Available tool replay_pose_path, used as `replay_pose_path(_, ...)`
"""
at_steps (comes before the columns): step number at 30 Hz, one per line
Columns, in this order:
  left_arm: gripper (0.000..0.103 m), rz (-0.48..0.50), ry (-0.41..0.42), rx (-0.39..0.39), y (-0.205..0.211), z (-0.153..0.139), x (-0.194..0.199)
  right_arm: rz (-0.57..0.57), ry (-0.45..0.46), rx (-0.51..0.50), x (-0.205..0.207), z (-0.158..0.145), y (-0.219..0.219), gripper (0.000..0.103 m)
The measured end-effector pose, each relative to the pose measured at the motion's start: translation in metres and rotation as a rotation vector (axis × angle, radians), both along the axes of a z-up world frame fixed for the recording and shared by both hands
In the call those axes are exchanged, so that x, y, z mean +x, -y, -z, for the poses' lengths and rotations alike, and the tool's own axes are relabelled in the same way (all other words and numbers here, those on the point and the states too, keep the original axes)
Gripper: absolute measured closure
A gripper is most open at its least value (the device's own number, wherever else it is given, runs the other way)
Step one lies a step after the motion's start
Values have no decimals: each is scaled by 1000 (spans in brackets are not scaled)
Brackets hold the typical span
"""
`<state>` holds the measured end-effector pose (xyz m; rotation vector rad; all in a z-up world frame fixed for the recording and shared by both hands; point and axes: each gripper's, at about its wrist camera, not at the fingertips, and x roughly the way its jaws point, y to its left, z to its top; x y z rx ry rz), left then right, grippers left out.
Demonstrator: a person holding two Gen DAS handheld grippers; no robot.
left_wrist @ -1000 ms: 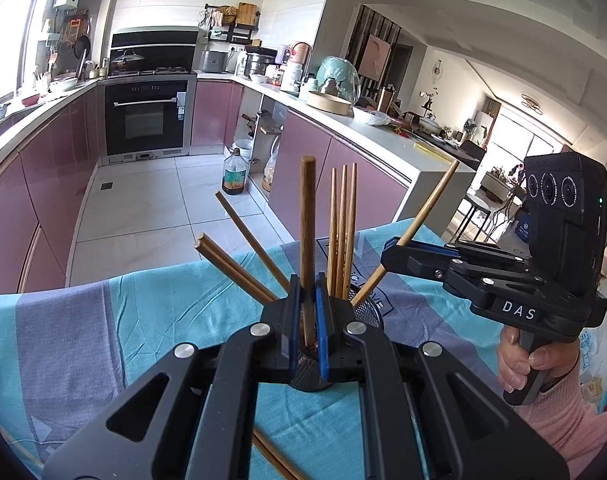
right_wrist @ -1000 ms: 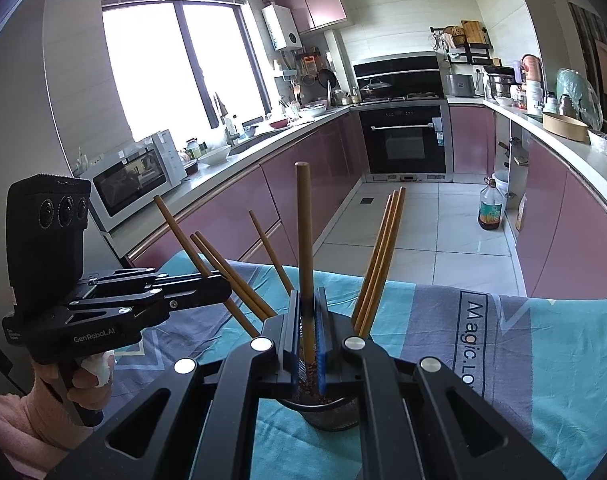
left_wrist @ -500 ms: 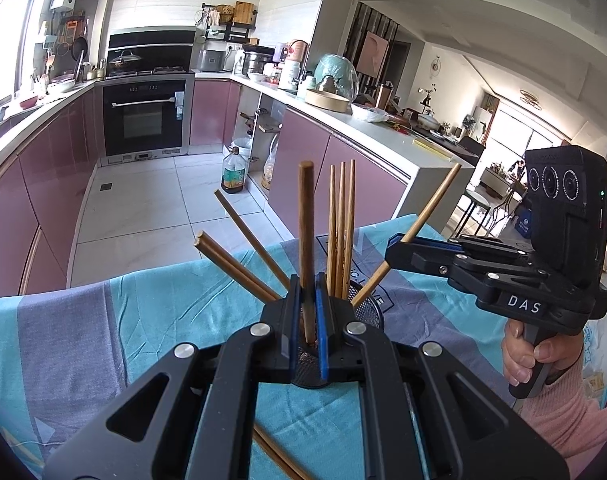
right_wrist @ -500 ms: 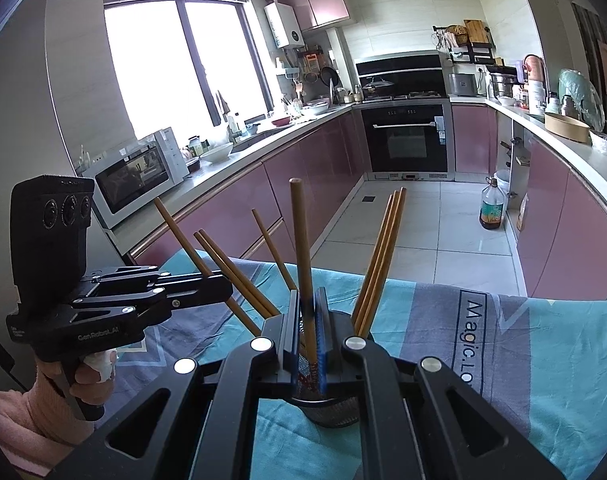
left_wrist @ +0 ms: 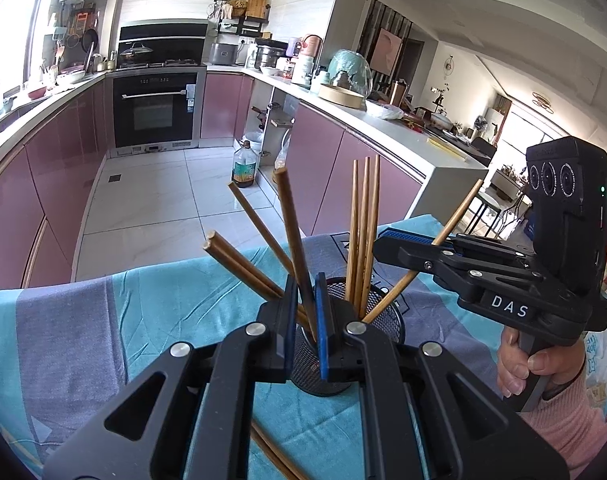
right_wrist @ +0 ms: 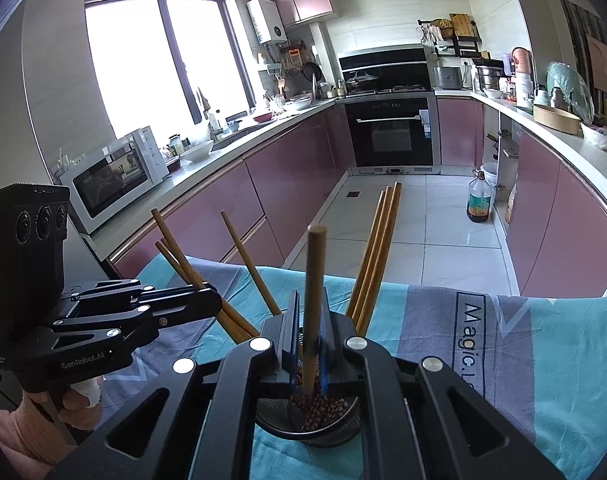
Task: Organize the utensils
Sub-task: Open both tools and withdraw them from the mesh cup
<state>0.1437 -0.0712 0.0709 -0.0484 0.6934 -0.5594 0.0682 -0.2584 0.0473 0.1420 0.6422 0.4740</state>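
Observation:
A black mesh utensil cup [left_wrist: 387, 320] [right_wrist: 343, 420] stands on the cloth-covered table with several wooden chopsticks [left_wrist: 363, 232] [right_wrist: 377, 256] leaning out of it. My left gripper [left_wrist: 303, 316] sits over the cup with its jaws slightly parted around one tilted chopstick [left_wrist: 295, 240] whose tip drops into the cup. My right gripper [right_wrist: 308, 336] is likewise just over the cup, jaws slightly apart around a blurred upright chopstick [right_wrist: 314, 280]. Each gripper shows in the other's view, the right one [left_wrist: 391, 242] and the left one [right_wrist: 207, 300].
The table wears a teal and grey-purple cloth [left_wrist: 103, 320] [right_wrist: 523, 340]. One more chopstick [left_wrist: 279, 456] lies on the cloth under my left gripper. Beyond the table edge is the kitchen floor, with pink cabinets, an oven [right_wrist: 391, 132] and a microwave [right_wrist: 111, 172].
Both chopsticks have slid down into the cup and tilted as both grippers' jaws loosened. The right gripper has lowered a little toward the cup.

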Motion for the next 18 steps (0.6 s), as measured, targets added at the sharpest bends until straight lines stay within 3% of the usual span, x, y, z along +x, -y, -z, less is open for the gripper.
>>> replay_pose_path(11, 95, 4, 8, 10, 4, 1, -1, -40, 3, 27, -3, -10, -1, 98)
replay_pose_path(18, 89, 5, 23, 6, 2, -2, -7, 6, -19, 20, 9, -3, -2, 89)
